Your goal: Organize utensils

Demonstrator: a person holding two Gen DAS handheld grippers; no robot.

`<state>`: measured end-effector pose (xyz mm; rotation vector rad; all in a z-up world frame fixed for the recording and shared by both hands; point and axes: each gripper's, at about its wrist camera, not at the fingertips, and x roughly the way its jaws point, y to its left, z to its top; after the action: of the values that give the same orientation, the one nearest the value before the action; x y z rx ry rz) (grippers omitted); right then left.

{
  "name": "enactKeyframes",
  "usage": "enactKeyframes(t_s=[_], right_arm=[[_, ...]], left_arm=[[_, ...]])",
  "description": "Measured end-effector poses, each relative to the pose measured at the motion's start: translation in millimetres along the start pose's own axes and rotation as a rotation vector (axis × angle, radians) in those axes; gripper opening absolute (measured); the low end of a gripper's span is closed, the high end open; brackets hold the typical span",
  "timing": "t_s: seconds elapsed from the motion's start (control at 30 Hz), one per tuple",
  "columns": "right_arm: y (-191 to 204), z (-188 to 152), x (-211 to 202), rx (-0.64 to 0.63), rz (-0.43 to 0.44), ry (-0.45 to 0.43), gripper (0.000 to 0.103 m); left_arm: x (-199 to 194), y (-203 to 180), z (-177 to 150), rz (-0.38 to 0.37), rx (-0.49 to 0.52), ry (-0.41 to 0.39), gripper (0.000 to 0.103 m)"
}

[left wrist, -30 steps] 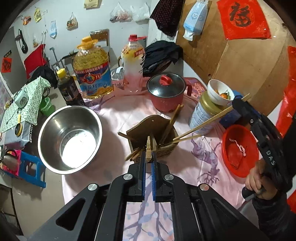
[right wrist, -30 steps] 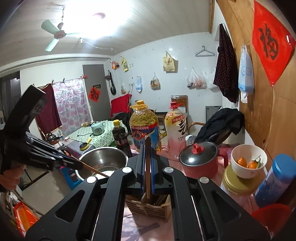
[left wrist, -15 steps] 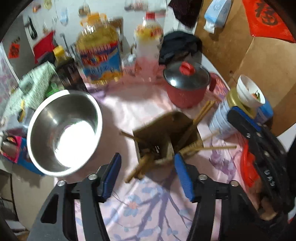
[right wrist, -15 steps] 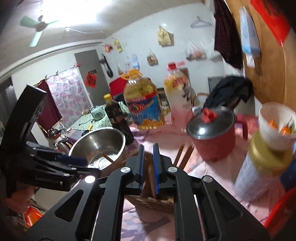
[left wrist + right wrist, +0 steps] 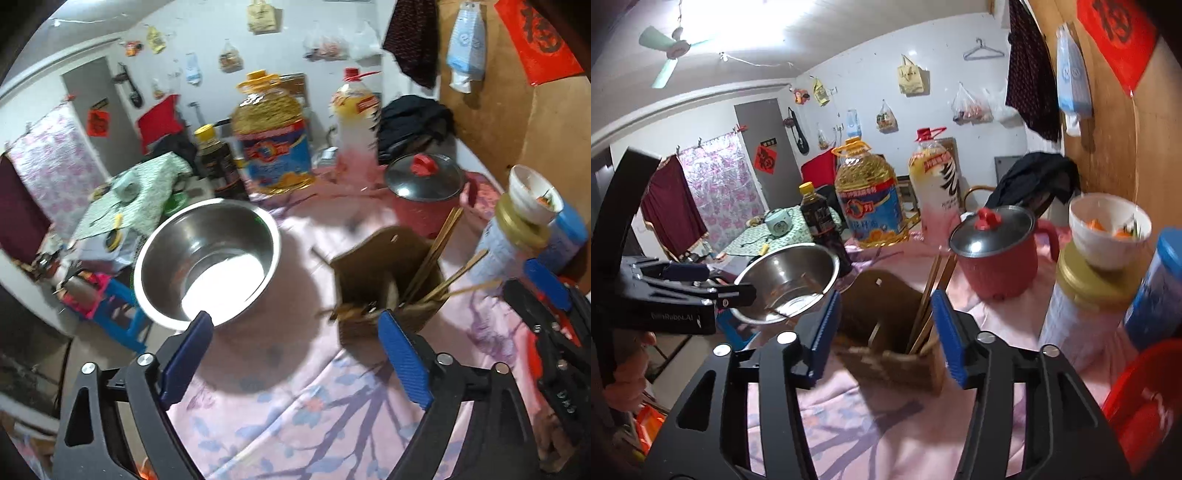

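A brown wooden utensil holder (image 5: 384, 266) stands on the pink flowered cloth with several wooden chopsticks (image 5: 436, 247) leaning out of it. My left gripper (image 5: 293, 325) hangs in front of it, jaws wide and still opening, nothing between them; the holder sits just beyond its right finger. In the right wrist view the holder (image 5: 886, 314) and its chopsticks (image 5: 931, 291) show between the blue pads of my right gripper (image 5: 886, 299). Those jaws are opening too, and the pads press on nothing. The left gripper's black body (image 5: 687, 273) is at the left, held by a hand.
A steel bowl (image 5: 207, 258) sits left of the holder. Behind stand a red lidded pot (image 5: 424, 184), a big oil bottle (image 5: 273, 147), a dark sauce bottle (image 5: 218, 162) and a white bowl on a tin (image 5: 535, 195). A red basin (image 5: 1145, 398) lies at the right.
Each gripper was shut on a wooden chopstick over the holder; both have let go and opened wide. Both hands have sunk lower and the left view has tilted.
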<state>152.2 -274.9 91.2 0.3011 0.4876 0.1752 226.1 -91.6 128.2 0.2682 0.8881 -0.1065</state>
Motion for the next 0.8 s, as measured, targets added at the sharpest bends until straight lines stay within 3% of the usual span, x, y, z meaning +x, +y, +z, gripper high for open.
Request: enactKeyframes(t_s=[0.2, 0.33, 0.8], right_arm=[[4, -27, -4, -0.025, 0.007, 0.072, 0.061], [17, -40, -15, -0.053, -0.041, 0.084, 0.064], [73, -72, -73, 0.088, -0.366, -0.038, 0.080]], left_arm=[[3, 0, -49, 0.043, -0.083, 0.101, 0.091], [3, 6, -73, 0.020, -0.118, 0.122, 0.091], [-6, 24, -99, -0.094, 0.012, -0.004, 0.092]])
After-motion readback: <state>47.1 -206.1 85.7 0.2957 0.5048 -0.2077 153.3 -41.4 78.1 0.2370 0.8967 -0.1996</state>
